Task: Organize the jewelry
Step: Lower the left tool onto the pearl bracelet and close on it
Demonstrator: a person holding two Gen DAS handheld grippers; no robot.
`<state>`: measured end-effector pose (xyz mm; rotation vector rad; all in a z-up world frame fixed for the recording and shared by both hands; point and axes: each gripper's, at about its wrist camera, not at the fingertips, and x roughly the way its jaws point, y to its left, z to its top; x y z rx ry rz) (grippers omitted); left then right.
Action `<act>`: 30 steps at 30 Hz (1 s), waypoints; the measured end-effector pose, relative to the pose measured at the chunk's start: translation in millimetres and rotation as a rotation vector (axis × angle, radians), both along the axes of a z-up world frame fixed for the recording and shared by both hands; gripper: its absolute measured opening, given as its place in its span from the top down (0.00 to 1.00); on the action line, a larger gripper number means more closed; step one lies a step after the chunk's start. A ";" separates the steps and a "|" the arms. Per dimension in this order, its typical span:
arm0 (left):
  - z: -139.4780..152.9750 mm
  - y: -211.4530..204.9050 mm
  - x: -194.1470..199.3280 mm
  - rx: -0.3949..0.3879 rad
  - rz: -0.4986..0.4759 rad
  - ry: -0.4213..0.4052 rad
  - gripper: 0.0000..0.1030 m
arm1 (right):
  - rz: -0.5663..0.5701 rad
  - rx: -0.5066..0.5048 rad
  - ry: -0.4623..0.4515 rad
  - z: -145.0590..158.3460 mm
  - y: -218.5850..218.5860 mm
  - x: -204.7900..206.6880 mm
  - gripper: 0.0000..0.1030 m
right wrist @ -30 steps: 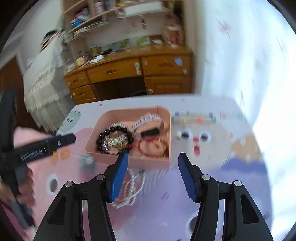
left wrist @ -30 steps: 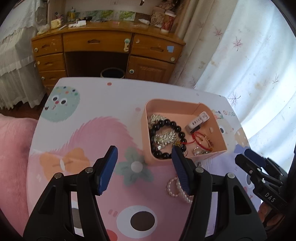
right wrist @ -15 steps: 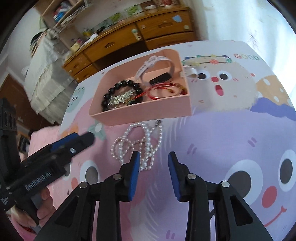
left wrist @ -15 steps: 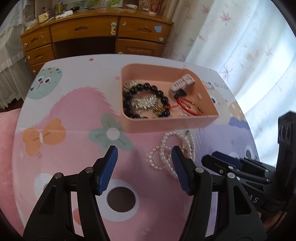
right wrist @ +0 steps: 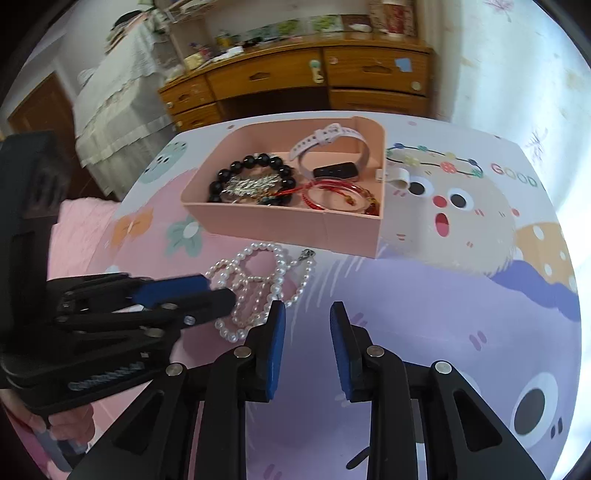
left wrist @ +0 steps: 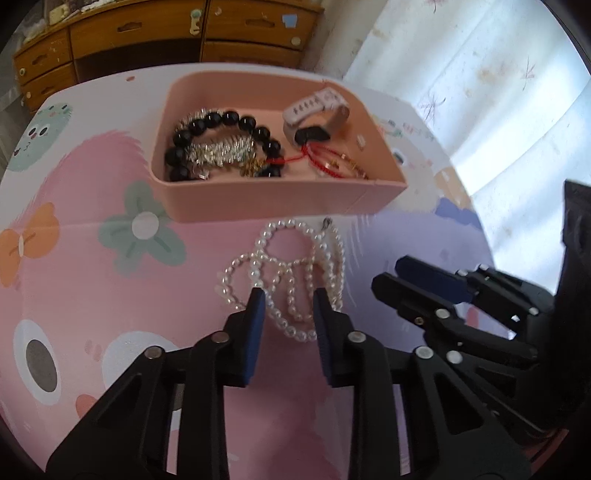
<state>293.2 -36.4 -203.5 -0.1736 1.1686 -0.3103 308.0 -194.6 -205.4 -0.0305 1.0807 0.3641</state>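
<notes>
A white pearl necklace [left wrist: 291, 266] [right wrist: 255, 280] lies coiled on the cartoon-print table cover, just in front of a pink tray [left wrist: 280, 201] [right wrist: 280, 225]. The tray holds a black bead bracelet [left wrist: 221, 122], a silver chain [left wrist: 218, 151], a red string bracelet [left wrist: 325, 162] and a white watch [left wrist: 317, 107]. My left gripper [left wrist: 290, 299] [right wrist: 218, 295] is low over the necklace; its jaws are closing with pearl strands between the blue pads, which still show a gap. My right gripper [right wrist: 307, 308] [left wrist: 402, 277] hovers just right of the necklace; its jaws are closing on nothing.
A wooden desk with drawers [left wrist: 184, 29] [right wrist: 314, 70] stands beyond the table. A pale curtain [left wrist: 480, 92] hangs at the right. Pink bedding [right wrist: 81, 236] lies past the table's left edge. A small white piece [right wrist: 399, 175] lies beside the tray's right wall.
Both grippers sank toward the table. The left one shifted right until it straddled the pearl necklace, and its jaws narrowed. The right jaws narrowed too and rolled more level.
</notes>
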 end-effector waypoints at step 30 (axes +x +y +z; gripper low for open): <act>-6.2 -8.6 -1.0 0.098 0.037 0.065 0.90 | 0.008 -0.029 -0.024 -29.3 17.8 32.0 0.74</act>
